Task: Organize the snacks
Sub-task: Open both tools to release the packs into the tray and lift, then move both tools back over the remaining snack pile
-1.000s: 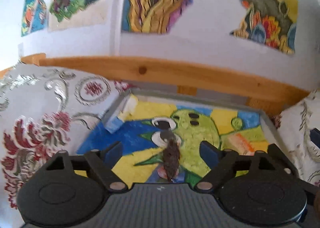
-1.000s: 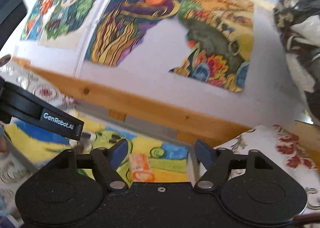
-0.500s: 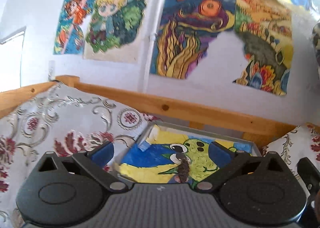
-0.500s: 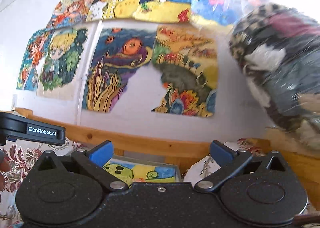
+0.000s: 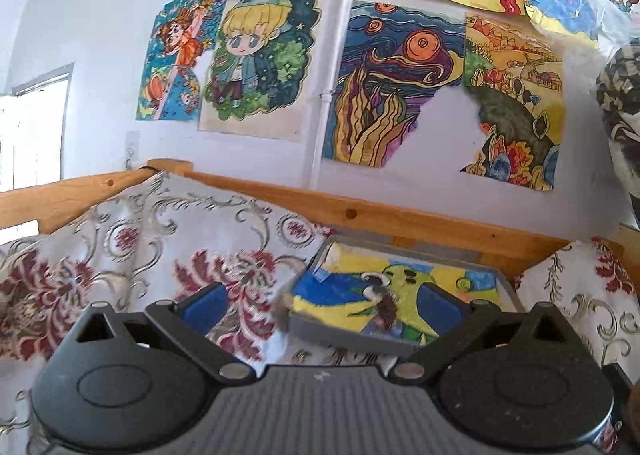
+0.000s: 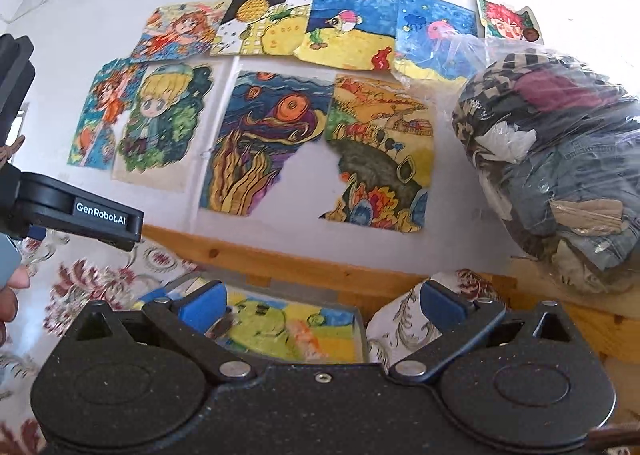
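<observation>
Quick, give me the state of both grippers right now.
Left gripper: open, holding nothing.
Right gripper: open, holding nothing.

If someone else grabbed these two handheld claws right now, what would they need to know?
Left claw: open, empty, raised, facing the wall.
Right claw: open, empty, also raised.
Tray: grey, lined with a bright drawing, on the floral cloth by the wooden rail.
Dark brown snack: lies in the tray on the drawing.
Orange-and-white snack: blurred, appears to lie in the tray too.
Done: both pieces seem placed.
Left: no other snacks are in view; look around before continuing.
</observation>
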A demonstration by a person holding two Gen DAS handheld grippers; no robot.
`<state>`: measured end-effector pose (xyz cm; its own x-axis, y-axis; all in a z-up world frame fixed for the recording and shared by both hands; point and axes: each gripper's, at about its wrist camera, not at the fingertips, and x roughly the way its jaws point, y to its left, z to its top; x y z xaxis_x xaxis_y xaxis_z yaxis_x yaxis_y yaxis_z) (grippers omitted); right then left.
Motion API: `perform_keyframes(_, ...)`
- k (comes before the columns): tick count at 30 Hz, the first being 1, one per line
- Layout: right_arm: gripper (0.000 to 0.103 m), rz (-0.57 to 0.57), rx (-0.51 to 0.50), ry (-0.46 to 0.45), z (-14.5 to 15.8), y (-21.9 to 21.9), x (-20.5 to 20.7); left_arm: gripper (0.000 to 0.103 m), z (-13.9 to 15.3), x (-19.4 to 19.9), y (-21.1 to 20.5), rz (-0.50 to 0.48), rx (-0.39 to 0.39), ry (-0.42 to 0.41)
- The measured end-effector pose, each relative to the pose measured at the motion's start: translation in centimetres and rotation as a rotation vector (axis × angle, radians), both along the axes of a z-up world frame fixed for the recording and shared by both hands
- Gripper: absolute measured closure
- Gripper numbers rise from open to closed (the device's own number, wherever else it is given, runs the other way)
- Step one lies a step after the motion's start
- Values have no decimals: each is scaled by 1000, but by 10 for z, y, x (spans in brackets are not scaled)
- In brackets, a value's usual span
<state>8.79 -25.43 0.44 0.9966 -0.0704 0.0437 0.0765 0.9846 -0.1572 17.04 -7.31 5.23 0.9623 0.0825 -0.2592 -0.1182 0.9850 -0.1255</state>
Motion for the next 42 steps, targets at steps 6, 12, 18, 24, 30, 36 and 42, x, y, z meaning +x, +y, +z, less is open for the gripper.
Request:
perform_keyframes(6,1,5,10,99,-15,16,-23,1,-17,-28,22,9,-1,27)
perform_keyframes(12,1,48,48,234,-27,28,-33,1,-36,-46,41,16,-7,80)
perform_keyframes(18,1,93,47,372,-43,39,-31,1,-55,-58,54,-15,2,137)
perform_keyframes(24,1,97,-10,487,-59,51,-17,1,-75,-62,58,-53,23,199)
perform_keyframes(30,1,66,-31,581,-73,54,-1,1,-93,-58,55,-99,77,262)
perform_keyframes(36,1,46,-16,623,-81,52,11,1,-105,-50,53,-146,80,308)
perform_keyframes(42,1,37,-2,654,-85,49,21,1,-115,-40,51,-177,97,345)
